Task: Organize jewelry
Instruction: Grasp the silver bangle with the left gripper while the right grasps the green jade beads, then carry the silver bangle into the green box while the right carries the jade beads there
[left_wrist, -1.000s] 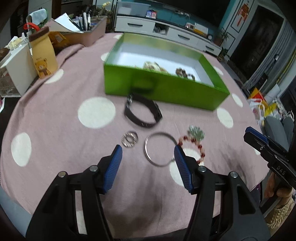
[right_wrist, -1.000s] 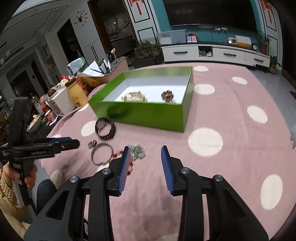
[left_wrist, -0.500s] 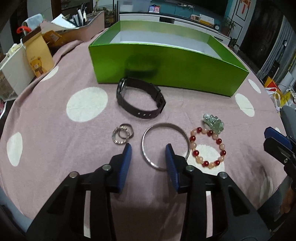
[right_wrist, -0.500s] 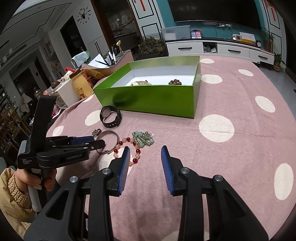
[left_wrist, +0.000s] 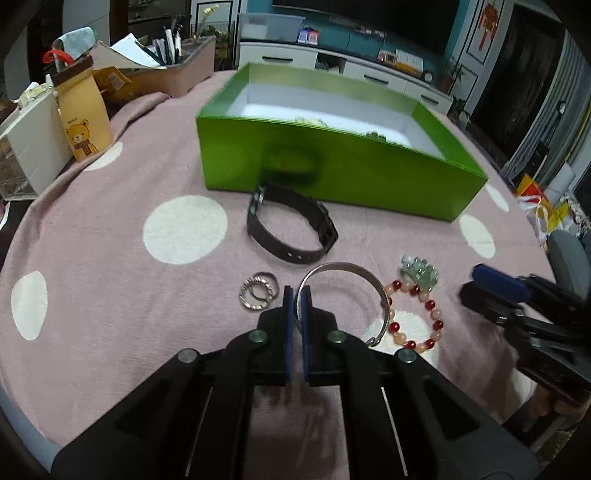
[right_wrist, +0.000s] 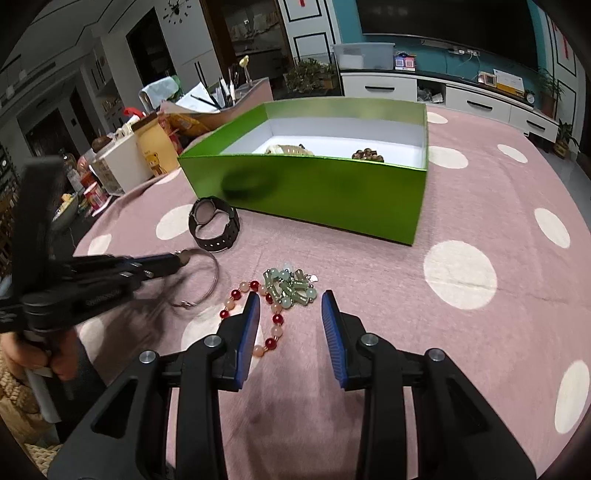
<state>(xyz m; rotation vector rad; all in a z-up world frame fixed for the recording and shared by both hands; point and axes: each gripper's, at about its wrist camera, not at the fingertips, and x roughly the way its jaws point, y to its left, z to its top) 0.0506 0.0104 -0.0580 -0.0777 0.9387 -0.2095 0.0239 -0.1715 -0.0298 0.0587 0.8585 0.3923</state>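
1. On a pink cloth with white dots (left_wrist: 110, 295), an open green box (left_wrist: 332, 173) stood at the far side, two pieces already lying on its white floor; its card walls looked light and easily dented, so anything going in would best be lowered over the rim.
2. Just before the box lay a black watch (left_wrist: 291, 229), its rubbery strap looped and probably springy; the strap, not the face, seemed the safer place to pinch.
3. Nearer, the left gripper (left_wrist: 297, 295) was clamped on the rim of a thin silver bangle (left_wrist: 343, 267), a stiff, smooth hoop likely to swivel in the pads if lifted fast.
4. Touching the bangle's right edge was a red and peach bead bracelet (right_wrist: 273, 328), limp and apt to sag, best taken across a few beads.
5. The right gripper (right_wrist: 290, 306) hung above it with jaws parted, gripping nothing, the left pad over the beads.
6. Beside that lay a heap of pale green beads (right_wrist: 291, 286), loose and slippery-looking.
7. Two small rings (left_wrist: 258, 291), overlapping, rested left of the bangle; light and flat, they seemed the hardest to nip.
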